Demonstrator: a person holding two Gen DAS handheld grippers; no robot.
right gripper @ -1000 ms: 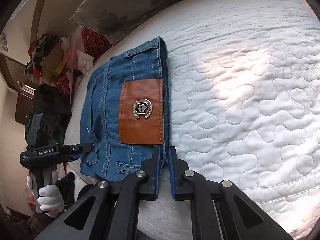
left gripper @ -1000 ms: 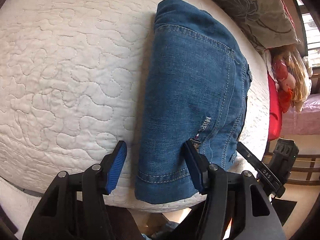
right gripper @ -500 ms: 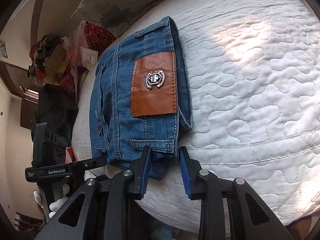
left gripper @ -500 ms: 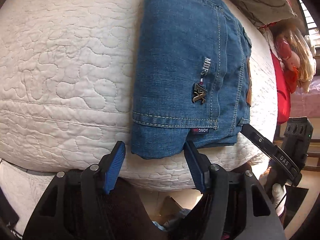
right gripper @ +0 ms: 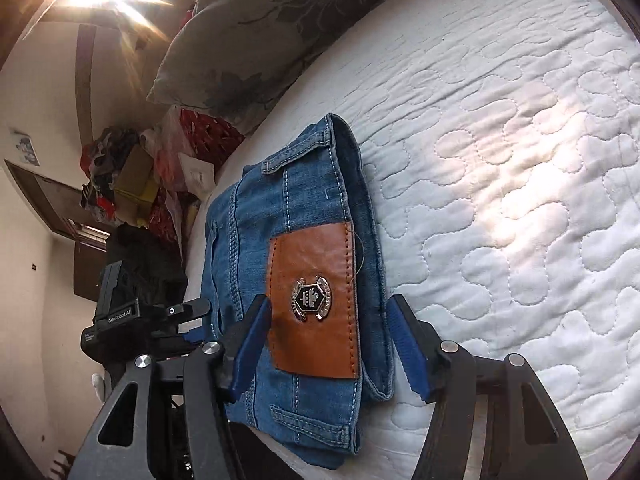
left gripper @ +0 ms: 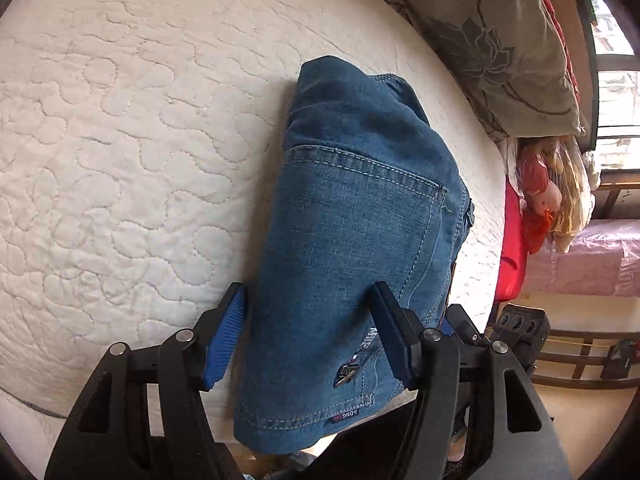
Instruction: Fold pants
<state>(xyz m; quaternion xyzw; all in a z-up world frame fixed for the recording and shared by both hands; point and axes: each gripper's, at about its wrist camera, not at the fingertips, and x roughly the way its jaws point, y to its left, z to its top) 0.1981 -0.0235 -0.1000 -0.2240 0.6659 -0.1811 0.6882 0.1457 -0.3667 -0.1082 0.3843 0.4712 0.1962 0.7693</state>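
Pants (left gripper: 360,240), blue denim, lie folded into a compact block at the near edge of the bed (left gripper: 120,140), brown leather patch (right gripper: 316,300) facing up and the block's near end overhanging the edge slightly. Left claw (left gripper: 308,332) and right claw (right gripper: 328,344) both stand apart, fingers straddling the denim block without clamping it. A floral pillow (right gripper: 260,28) sits at the bed's far edge; clutter beyond it is too distorted to identify.

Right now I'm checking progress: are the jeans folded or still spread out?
Folded. The jeans lie as a compact stack on the mattress, layered edges showing, leather patch on top. Both tools, left and right, are open.
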